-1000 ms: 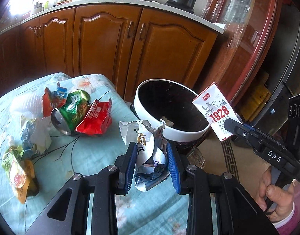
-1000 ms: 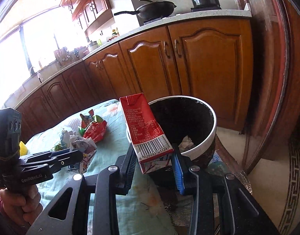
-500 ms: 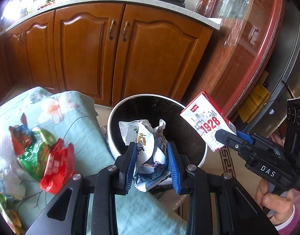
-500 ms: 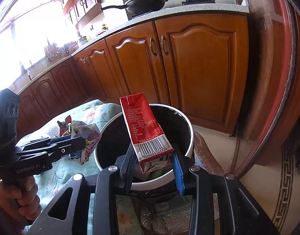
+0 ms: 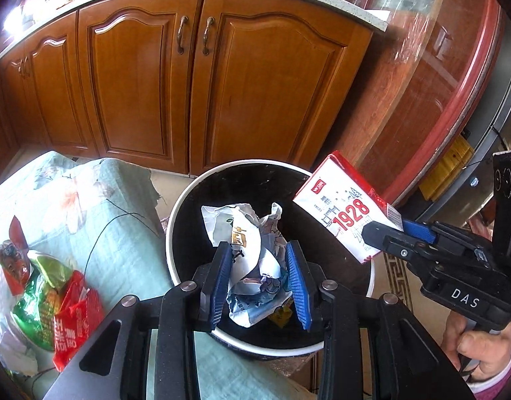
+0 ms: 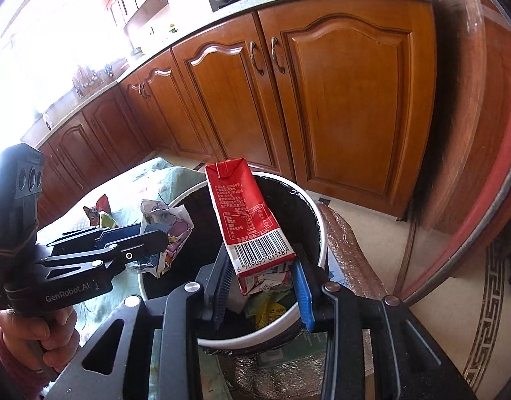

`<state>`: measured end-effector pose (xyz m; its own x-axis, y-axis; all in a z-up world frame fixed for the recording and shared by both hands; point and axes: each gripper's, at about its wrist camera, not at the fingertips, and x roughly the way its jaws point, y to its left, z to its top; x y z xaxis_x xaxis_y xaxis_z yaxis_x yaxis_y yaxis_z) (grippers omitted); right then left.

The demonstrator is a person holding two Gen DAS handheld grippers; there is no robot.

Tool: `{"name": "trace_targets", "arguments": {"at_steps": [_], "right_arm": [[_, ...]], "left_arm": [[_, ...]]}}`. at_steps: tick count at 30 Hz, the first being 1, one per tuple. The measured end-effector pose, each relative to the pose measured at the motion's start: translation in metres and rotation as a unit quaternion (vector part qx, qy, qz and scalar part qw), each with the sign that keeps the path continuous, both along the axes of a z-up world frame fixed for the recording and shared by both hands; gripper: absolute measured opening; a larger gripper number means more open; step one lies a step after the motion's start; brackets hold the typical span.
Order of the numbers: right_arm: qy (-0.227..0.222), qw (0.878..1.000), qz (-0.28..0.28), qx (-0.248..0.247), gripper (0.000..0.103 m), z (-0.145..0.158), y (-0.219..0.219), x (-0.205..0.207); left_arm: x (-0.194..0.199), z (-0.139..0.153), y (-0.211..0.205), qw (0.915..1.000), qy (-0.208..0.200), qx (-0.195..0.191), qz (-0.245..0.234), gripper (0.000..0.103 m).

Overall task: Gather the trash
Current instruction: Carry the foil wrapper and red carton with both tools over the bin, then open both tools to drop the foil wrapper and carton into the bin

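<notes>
Crumpled paper wrapper (image 5: 252,253) between my left jaws: thin, creased, printed, slightly glossy. Carton (image 6: 252,230) in my right jaws: coated card, smooth, satin red. Jaw pads: ribbed blue plastic. Bin (image 5: 278,350): glossy white rim, black liner inside. Cabinet doors (image 5: 202,76): varnished wood. Bench cloth (image 5: 99,200): matt woven fabric. Snack bags (image 5: 65,313): shiny foil.

left gripper (image 5: 259,278): jaws just easing apart | right gripper (image 6: 262,285): clamped, angled down
</notes>
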<state>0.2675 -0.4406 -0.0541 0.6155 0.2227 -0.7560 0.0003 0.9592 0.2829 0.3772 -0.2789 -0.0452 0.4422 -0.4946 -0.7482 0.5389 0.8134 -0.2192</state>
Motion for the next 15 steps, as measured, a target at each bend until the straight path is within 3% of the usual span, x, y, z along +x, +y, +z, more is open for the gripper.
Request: {"name": "trace_targets", "arguments": {"at_steps": [6,8,12,15], "right_arm": [[0.016,1.0,0.004,0.01,0.039,-0.008,-0.002,0.011],[0.015,1.0,-0.001,0.017,0.048,-0.009,-0.005,0.011],[-0.001,0.999,-0.017,0.032,0.058,-0.004,-0.01,0.002],[-0.015,0.998,-0.029,0.051,0.075,0.0,-0.011,-0.01]], "left_arm": [[0.011,-0.003,-0.007,0.9998,0.01,0.013,0.011,0.063],[0.01,-0.004,-0.004,0.9998,0.013,0.005,0.014,0.065],[0.001,-0.003,0.004,0.9998,0.011,-0.006,0.015,0.067],[-0.016,-0.006,0.017,0.9995,0.007,-0.017,0.026,0.071]]}}
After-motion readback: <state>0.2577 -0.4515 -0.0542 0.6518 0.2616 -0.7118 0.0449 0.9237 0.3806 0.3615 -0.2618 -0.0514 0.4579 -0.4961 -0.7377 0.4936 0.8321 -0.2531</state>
